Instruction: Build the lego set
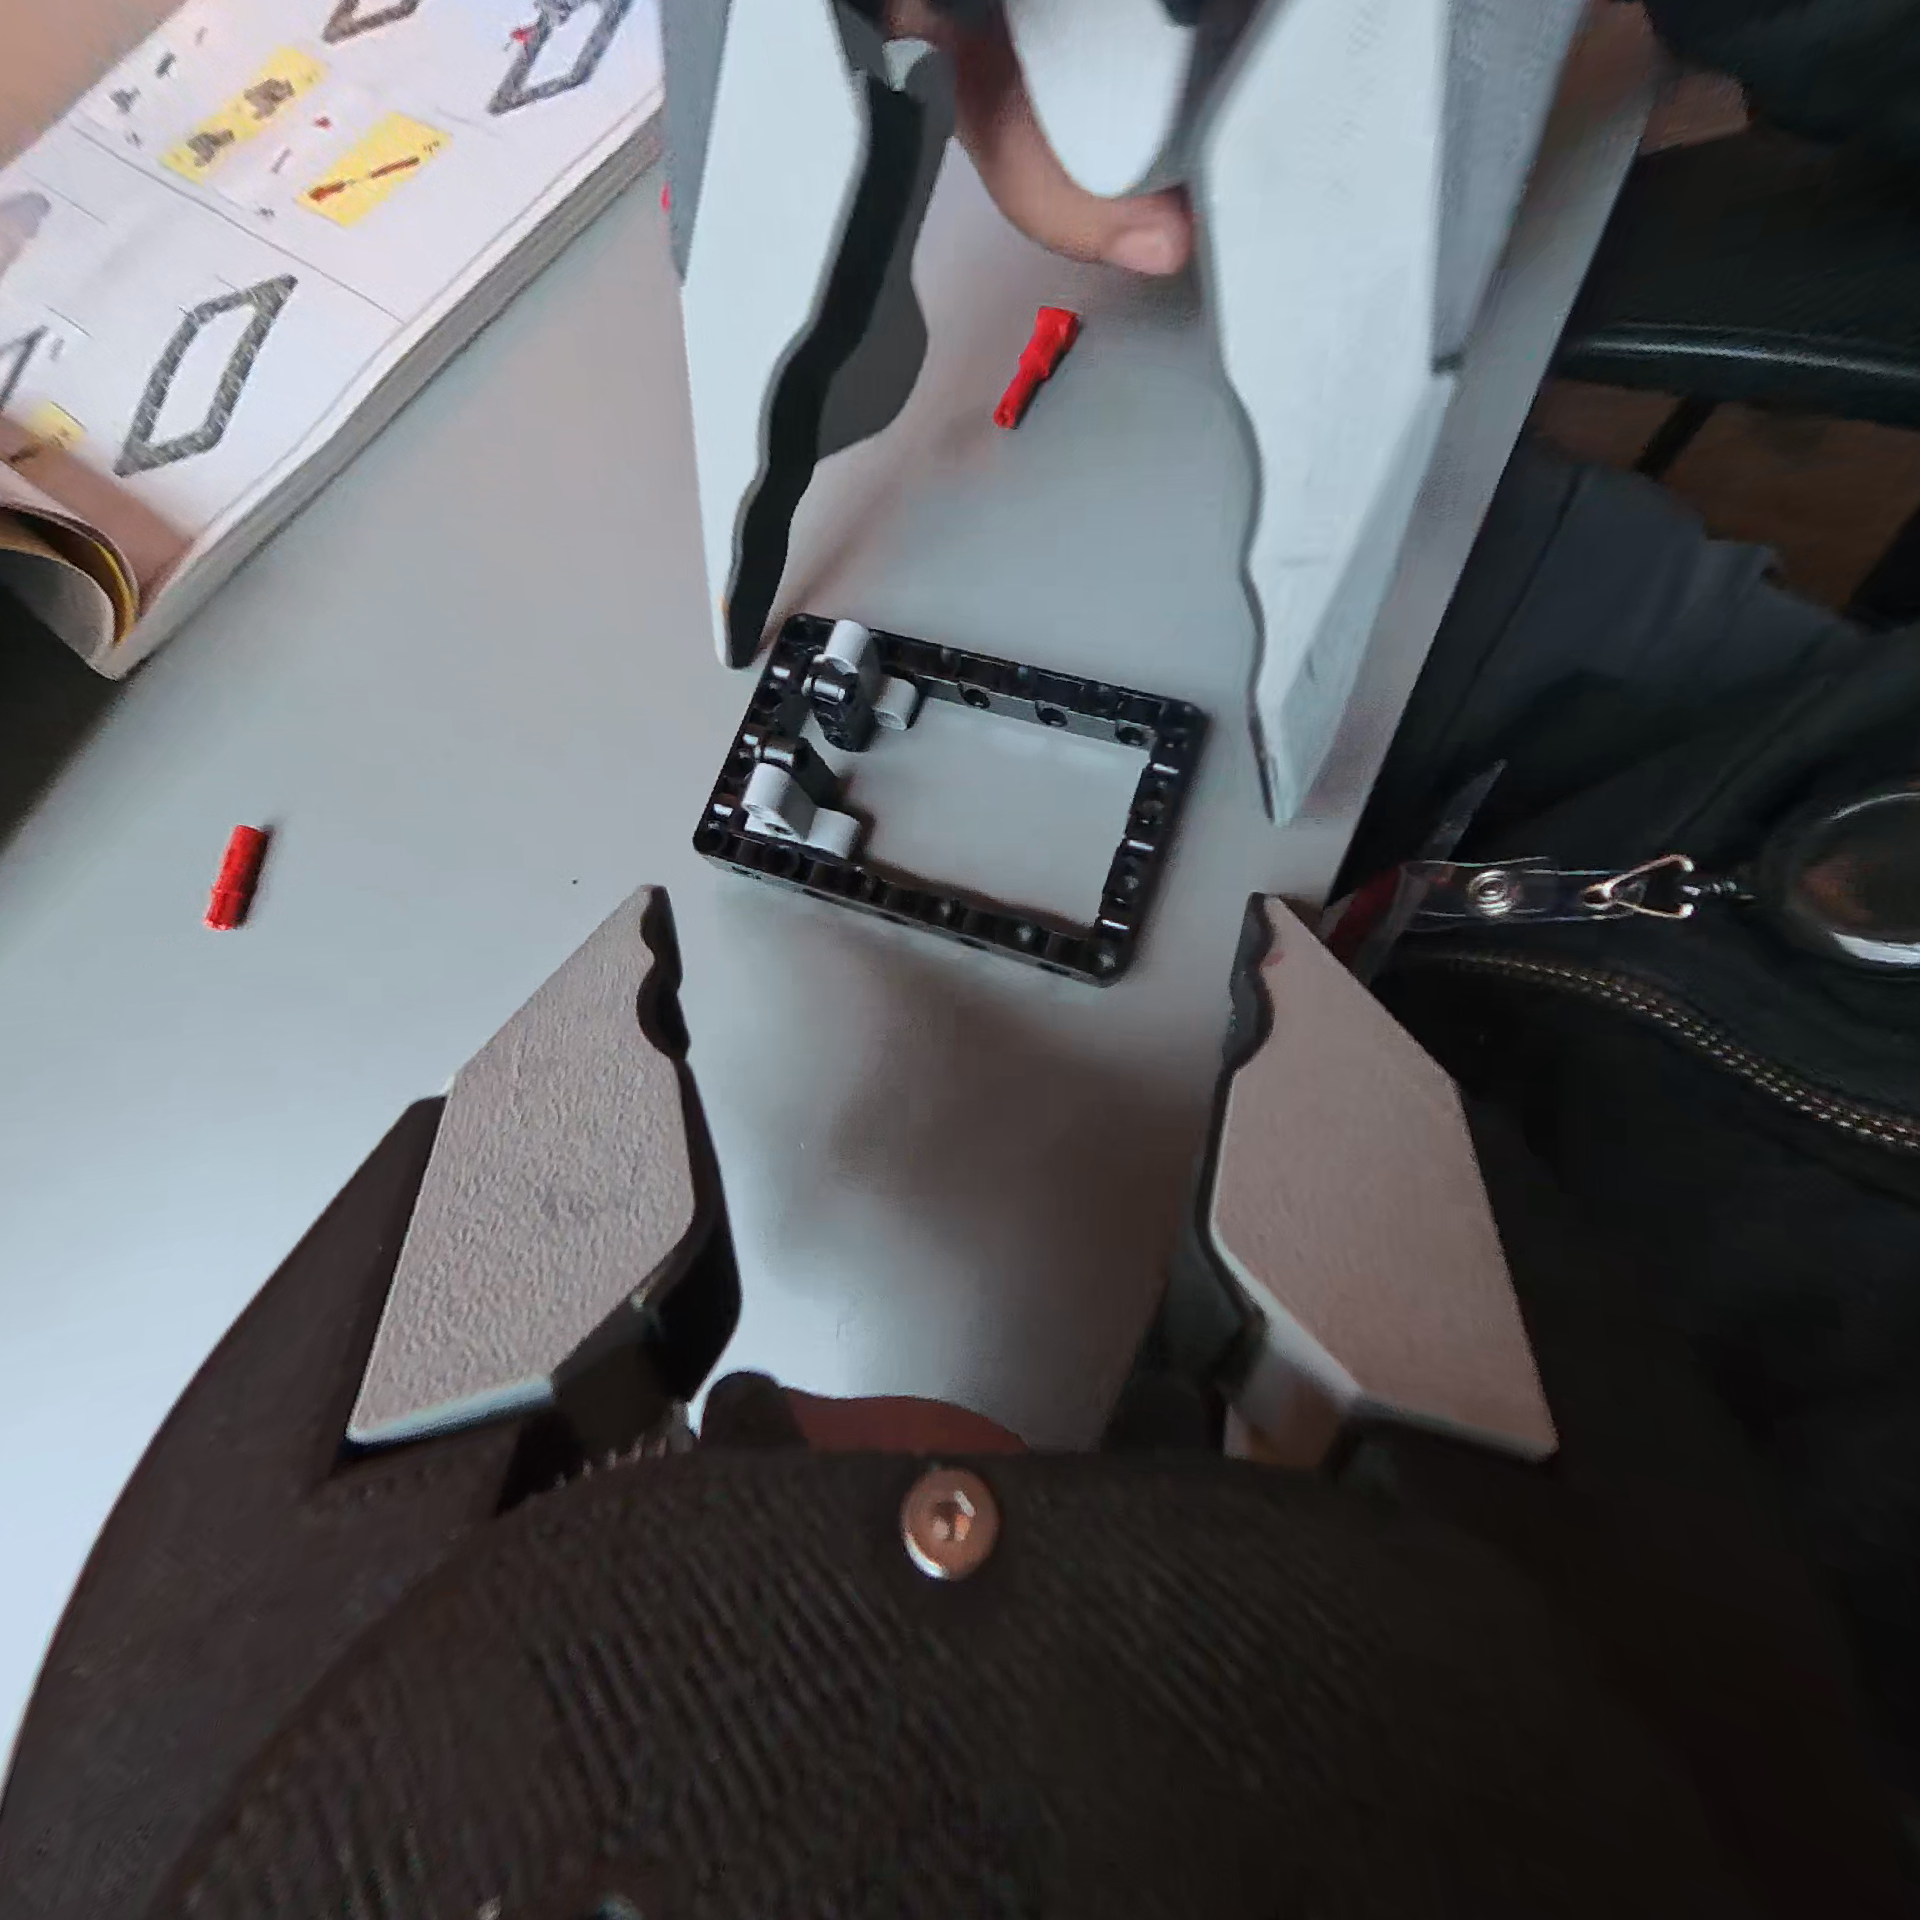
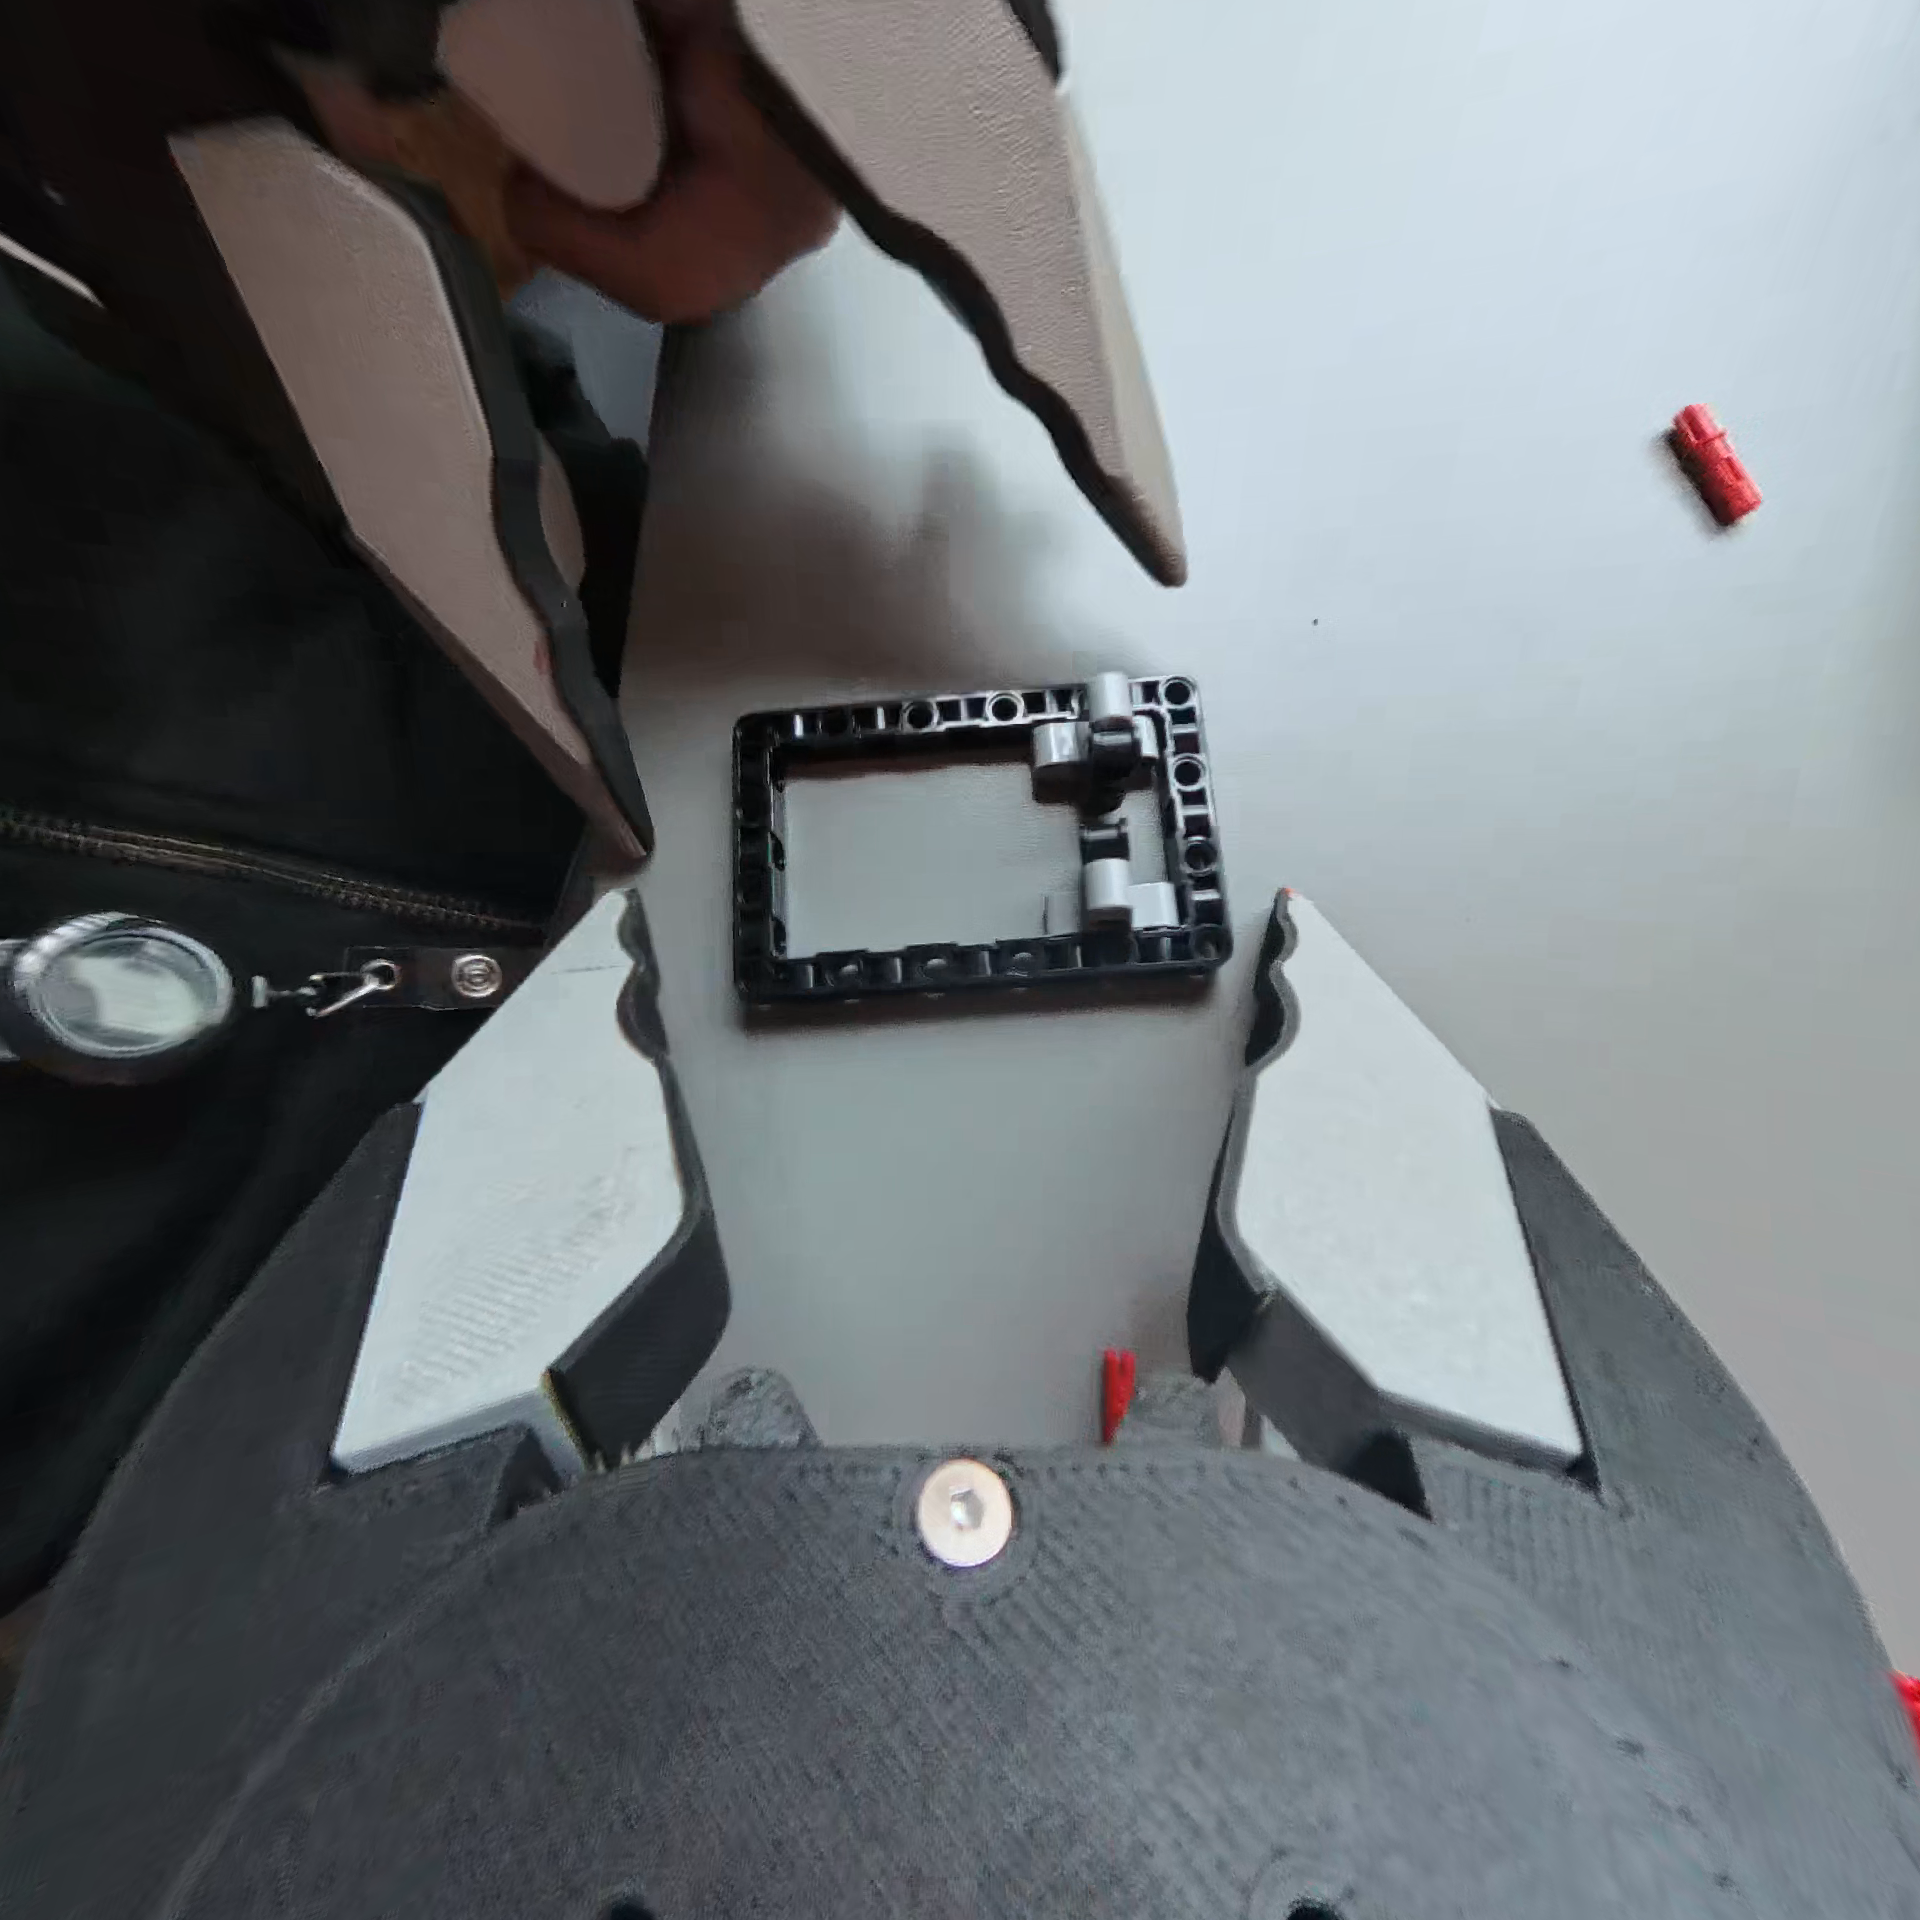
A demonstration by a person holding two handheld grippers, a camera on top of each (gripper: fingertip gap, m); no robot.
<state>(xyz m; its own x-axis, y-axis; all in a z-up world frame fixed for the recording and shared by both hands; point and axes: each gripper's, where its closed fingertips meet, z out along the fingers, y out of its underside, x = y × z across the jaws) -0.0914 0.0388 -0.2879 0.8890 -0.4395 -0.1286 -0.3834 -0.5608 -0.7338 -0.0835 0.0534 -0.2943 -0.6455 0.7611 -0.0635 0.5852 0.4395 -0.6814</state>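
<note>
A black rectangular lego frame [image 1: 1148, 831] lies flat on the grey table [image 1: 436, 727], with two grey-and-black connector pieces [image 1: 795, 816] fitted at one short end. My left gripper [image 1: 956, 914] is open and empty, its tips just short of the frame's near edge. My right gripper [image 1: 1013, 722] comes in from the opposite side, open and empty, its fingers either side of the frame. The right wrist view shows the frame [image 2: 753, 842] just ahead of my right gripper [image 2: 956, 904], with the left gripper [image 2: 896, 707] opposite. Loose red pins [image 1: 237, 876] [image 1: 1034, 366] lie apart from it.
An open instruction booklet [image 1: 260, 260] lies at the far left. A black zipped bag [image 1: 1662, 1091] with a badge reel [image 1: 1849, 883] sits at the table's edge on the right. One red pin [image 2: 1714, 476] lies off to the right, another [image 2: 1115, 1392] under my right gripper. It is some 11 cm from my left tips to the red pin [image 2: 1714, 476]. It is also in sight in the left wrist view [image 1: 243, 863].
</note>
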